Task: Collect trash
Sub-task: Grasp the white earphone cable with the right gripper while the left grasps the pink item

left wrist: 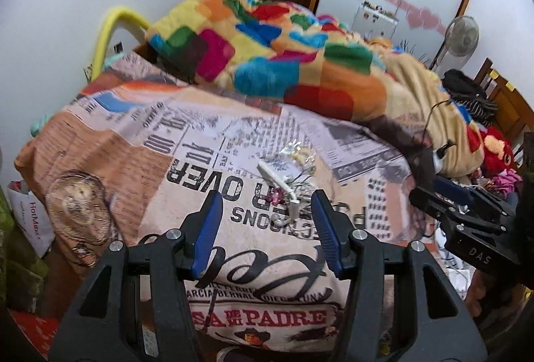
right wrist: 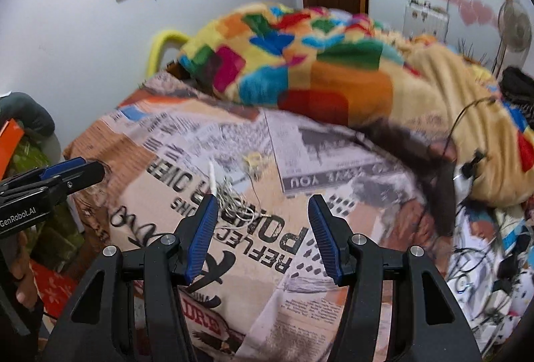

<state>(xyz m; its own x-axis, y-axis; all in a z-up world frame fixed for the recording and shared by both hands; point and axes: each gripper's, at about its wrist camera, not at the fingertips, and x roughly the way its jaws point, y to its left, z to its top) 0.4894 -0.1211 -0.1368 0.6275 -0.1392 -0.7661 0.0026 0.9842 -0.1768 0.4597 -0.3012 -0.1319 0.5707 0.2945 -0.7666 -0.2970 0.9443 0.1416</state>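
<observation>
left gripper [left wrist: 267, 221] jaws wide, empty | right gripper [right wrist: 263, 221] jaws wide, empty | trash pile [left wrist: 287, 175] frame centre on bed [left wrist: 133, 161] | risk: you pinch the bedsheet, or wrappers slip.

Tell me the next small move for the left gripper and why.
Probably ease the left gripper forward and down onto the wrappers. Its fingers are spread and empty, and the crinkly clear wrappers and white stick lie on the bedspread just ahead of the gap. The right gripper is open too, but the litter lies off by its left finger.
</observation>
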